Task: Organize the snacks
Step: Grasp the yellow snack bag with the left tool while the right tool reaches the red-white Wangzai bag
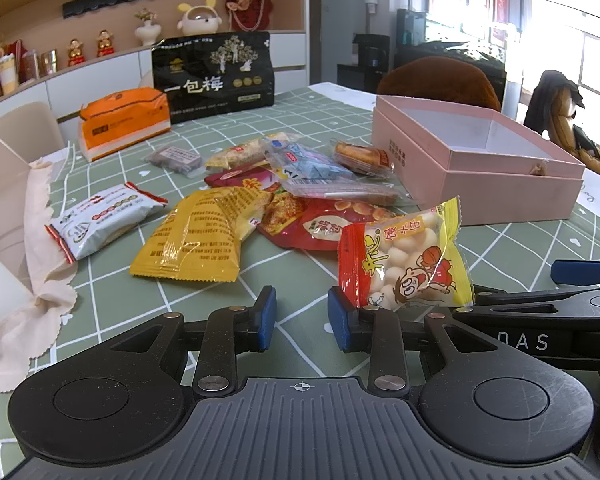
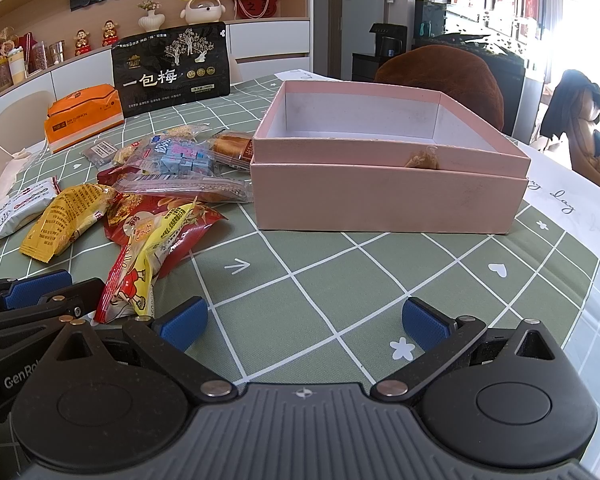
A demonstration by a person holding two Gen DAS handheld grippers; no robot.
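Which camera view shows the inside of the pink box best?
The right wrist view: it faces the pink box squarely, showing its white inner walls and nothing visible inside. The left wrist view shows the box at an angle, and its near wall hides more of the interior.

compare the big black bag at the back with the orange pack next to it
The black bag stands upright facing the cameras; the orange pack lies low on the tablecloth. The black bag is taller and wider, with pale tree artwork; the orange pack has a white base. Both sit behind the loose snacks, untouched.
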